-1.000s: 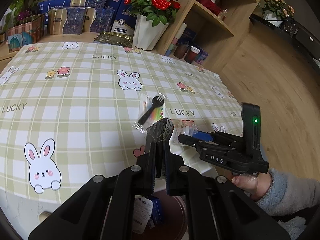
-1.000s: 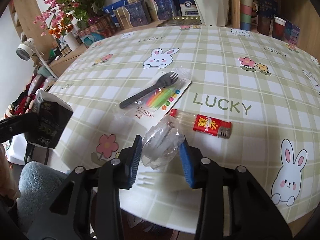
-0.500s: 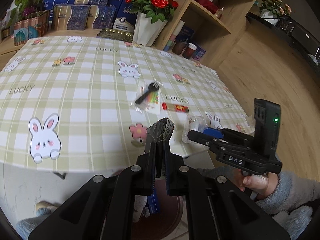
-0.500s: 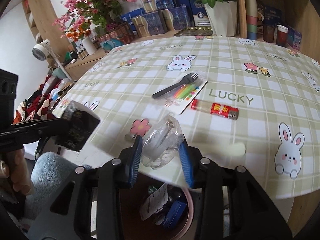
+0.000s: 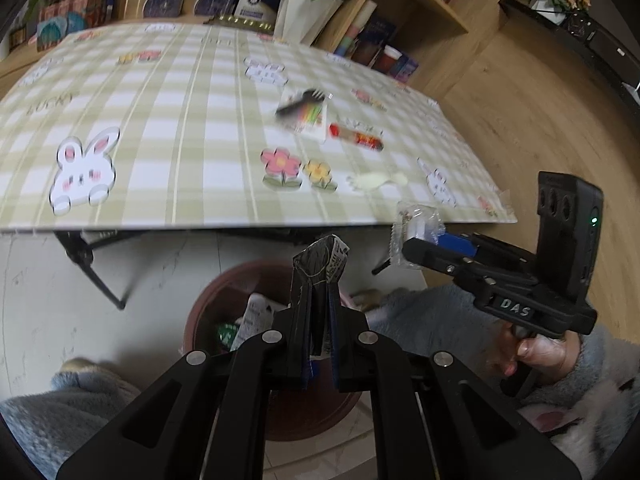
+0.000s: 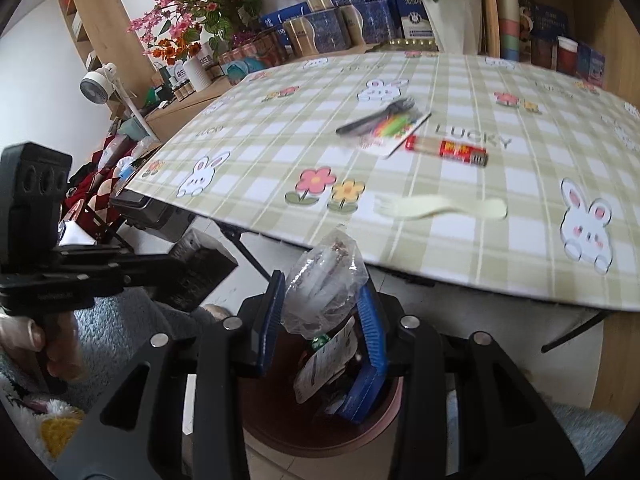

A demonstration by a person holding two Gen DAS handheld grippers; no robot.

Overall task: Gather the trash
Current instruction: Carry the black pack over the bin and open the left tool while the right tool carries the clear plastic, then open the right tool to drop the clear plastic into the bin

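Observation:
My left gripper [image 5: 318, 312] is shut on a dark crumpled wrapper [image 5: 320, 264] and holds it over the brown trash bin [image 5: 208, 300] on the floor below the table edge. My right gripper [image 6: 322, 304] is shut on a clear crinkled plastic wrapper [image 6: 324, 284] above the same bin [image 6: 280, 436], which holds other trash. On the table lie a black plastic fork on a candle packet [image 6: 384, 122], a red packet [image 6: 448, 150] and a pale plastic fork [image 6: 436, 206].
The checked rabbit tablecloth [image 5: 160, 120] covers a folding table with black legs [image 5: 92, 276]. Boxes, a white vase of red roses [image 5: 304, 8] and wooden shelves [image 5: 420, 12] stand behind. A small fan [image 6: 98, 84] stands at left.
Both grippers have pulled back off the table and dropped down over the bin, each still holding its wrapper. The bin now shows fully beneath them.

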